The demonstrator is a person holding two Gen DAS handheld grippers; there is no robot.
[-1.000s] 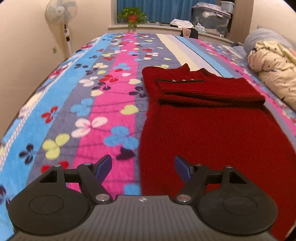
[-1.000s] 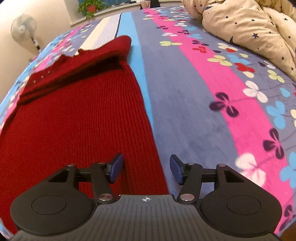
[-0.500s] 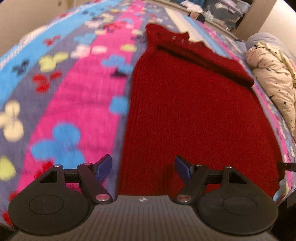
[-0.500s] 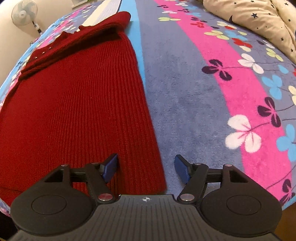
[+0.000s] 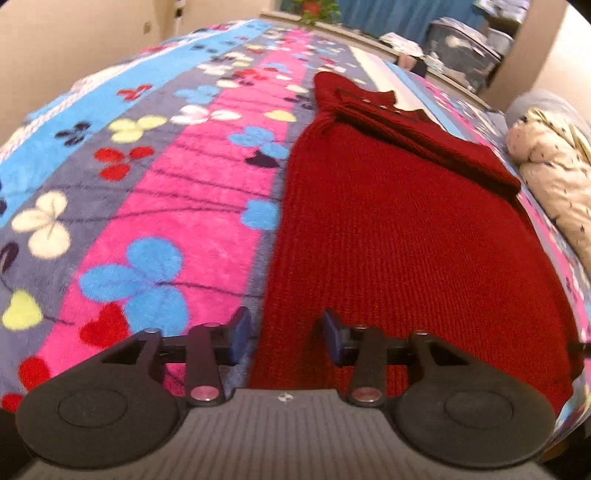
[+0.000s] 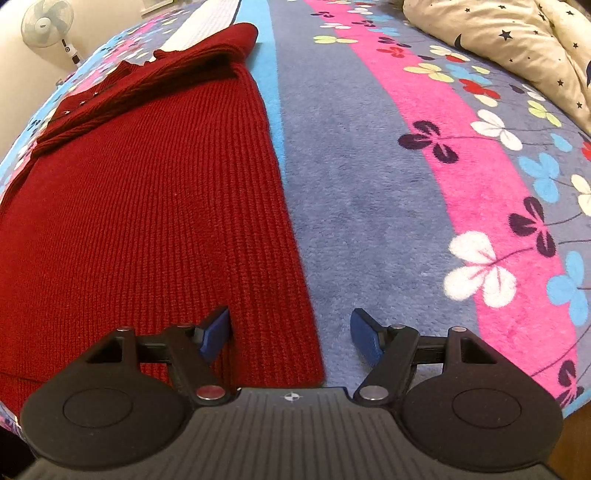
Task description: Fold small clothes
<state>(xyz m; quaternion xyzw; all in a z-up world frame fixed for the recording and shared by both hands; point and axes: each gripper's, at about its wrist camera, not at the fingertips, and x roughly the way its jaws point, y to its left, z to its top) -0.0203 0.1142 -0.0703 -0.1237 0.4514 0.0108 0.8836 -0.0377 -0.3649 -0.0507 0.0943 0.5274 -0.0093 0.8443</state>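
A dark red knitted sweater (image 5: 406, 236) is lying flat on a bed covered by a striped blanket with clover flowers (image 5: 155, 206). Its sleeves are folded across the chest part, in the upper middle of the left wrist view.

The left gripper (image 5: 282, 334) is sitting at the lower centre of its view, over the near left corner of the sweater. Its jaws have just been closing, but the blue pads (image 5: 238, 332) are standing apart and are not pressing the knit. The edge of the sweater is running between them.

The right gripper (image 6: 291, 334) is at the lower centre of its view, over the near right corner. Its jaws have just been opening and are wide apart, with the sweater edge between them.

A cream quilt with stars (image 6: 517, 40) is lying at the upper right, and a standing fan (image 6: 46, 27) at the upper left.
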